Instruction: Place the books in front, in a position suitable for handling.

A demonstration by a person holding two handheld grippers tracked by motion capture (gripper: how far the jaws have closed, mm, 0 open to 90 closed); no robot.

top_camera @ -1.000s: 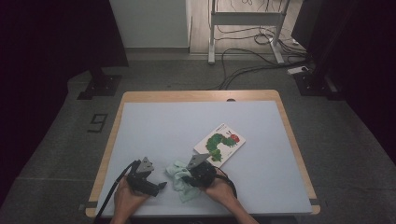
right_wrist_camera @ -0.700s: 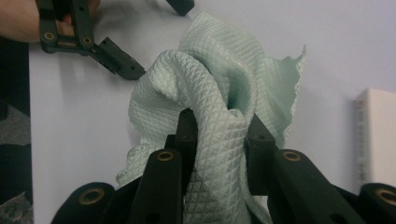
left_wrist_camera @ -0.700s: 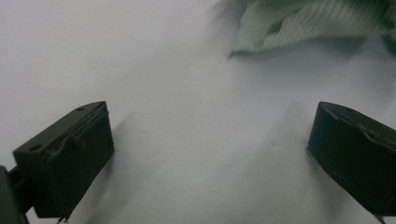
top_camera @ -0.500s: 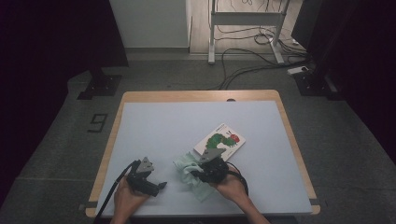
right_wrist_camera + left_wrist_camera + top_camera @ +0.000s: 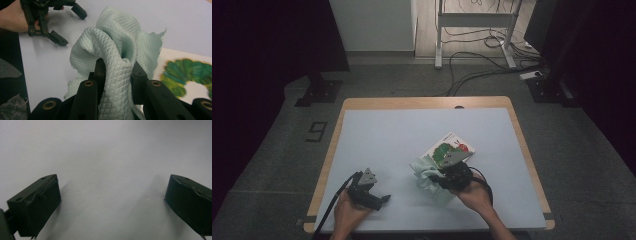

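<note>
Cloth (image 5: 117, 47) pale green, quilted, soft and light, bunched over table (image 5: 387, 135) beside picture book (image 5: 449, 148) | right gripper (image 5: 117, 67) clamped on its gathered fold | left gripper (image 5: 112, 202) wide apart, empty | we judged a pinch at a hem steadier.

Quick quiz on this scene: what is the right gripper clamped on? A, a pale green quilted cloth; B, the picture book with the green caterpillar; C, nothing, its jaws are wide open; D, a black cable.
A: in the right gripper view the right gripper has its jaws pinched on a bunched fold of the pale green cloth, while the book lies flat on the table beside it.
</note>
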